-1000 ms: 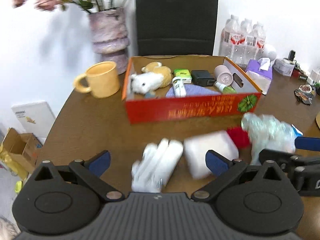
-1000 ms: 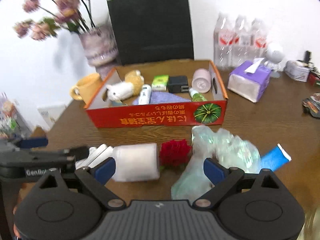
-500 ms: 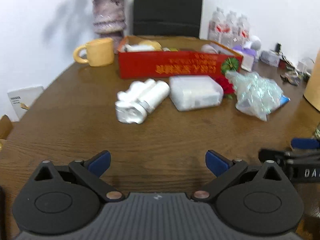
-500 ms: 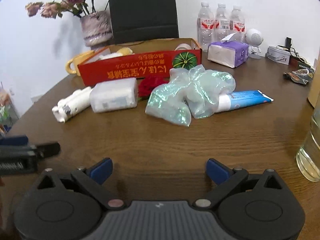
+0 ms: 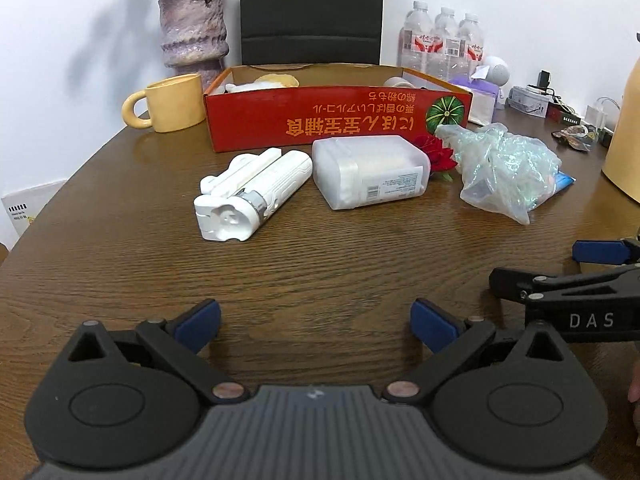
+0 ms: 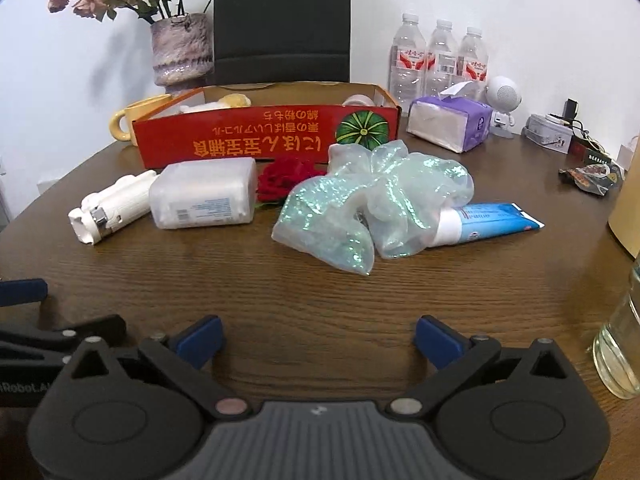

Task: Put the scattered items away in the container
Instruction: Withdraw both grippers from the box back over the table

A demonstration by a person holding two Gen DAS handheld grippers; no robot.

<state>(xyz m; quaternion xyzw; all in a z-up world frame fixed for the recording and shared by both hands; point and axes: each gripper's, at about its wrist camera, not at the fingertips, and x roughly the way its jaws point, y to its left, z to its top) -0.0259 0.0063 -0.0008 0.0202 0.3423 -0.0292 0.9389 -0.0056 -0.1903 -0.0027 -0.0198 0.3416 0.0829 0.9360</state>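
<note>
A red cardboard box point(image 5: 336, 120) point(image 6: 264, 136) stands at the back of the brown table and holds several items. In front of it lie a white folded gadget point(image 5: 252, 192) point(image 6: 112, 206), a translucent plastic case point(image 5: 370, 170) point(image 6: 204, 198), a red fabric rose point(image 5: 434, 152) point(image 6: 286, 178), a shimmering crumpled plastic bag point(image 5: 500, 168) point(image 6: 368, 204) and a blue-and-white tube point(image 6: 484, 222). My left gripper point(image 5: 316, 324) is open and empty, low near the table's front. My right gripper point(image 6: 318, 338) is open and empty beside it; it also shows in the left wrist view point(image 5: 576, 276).
A yellow mug point(image 5: 170, 102) and a vase of flowers point(image 5: 194, 36) stand left of the box. Water bottles point(image 6: 438, 60), a purple tissue pack point(image 6: 450, 122) and small clutter are at the back right. A glass of water point(image 6: 620, 344) stands near my right gripper.
Both grippers have pulled back from the items toward the table's front and dropped low. The items lie where they were; both grippers stay open.
</note>
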